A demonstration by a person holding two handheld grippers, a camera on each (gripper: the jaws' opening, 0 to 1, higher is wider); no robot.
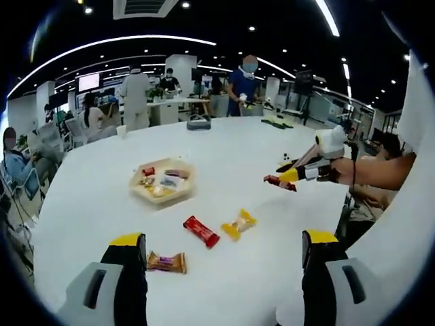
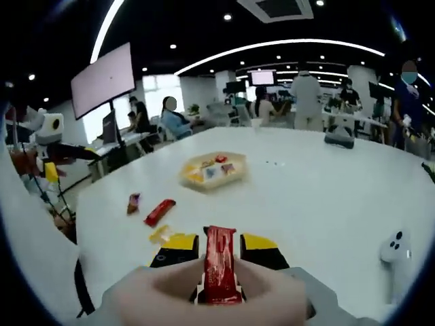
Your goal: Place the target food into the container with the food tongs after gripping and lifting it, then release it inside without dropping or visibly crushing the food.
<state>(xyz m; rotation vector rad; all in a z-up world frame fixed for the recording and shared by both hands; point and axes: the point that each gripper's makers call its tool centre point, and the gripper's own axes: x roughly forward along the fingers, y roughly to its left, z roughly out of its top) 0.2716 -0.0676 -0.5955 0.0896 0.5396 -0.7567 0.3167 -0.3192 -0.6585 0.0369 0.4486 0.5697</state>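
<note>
Open-plan office, ceiling strip lights, people at desks behind; work surface is a large white table (image 1: 224, 156).

Right gripper (image 2: 220, 252): jaws pressed onto a red-wrapped snack bar (image 2: 220, 272), held lengthwise between the yellow tips and clear of the table. In the left gripper view this gripper (image 1: 280, 178) hovers above the tabletop to the right, red wrapper showing at its tip. The bar is pinched along its long sides, probably so the wrapper takes the load without buckling. No tongs can be made out; the jaws appear to serve as them.

Container: shallow wooden tray (image 2: 212, 171), ahead of the right gripper and well apart from it, already holding several wrapped sweets. Carry across and release inside are not yet done.

Left gripper (image 1: 224, 251): jaws spread wide, holding nothing, low over the near table edge.

Loose on the table between: brown-wrapped bar (image 1: 167, 262), second red bar (image 1: 201, 231), yellow-wrapped sweet (image 1: 238, 225).
</note>
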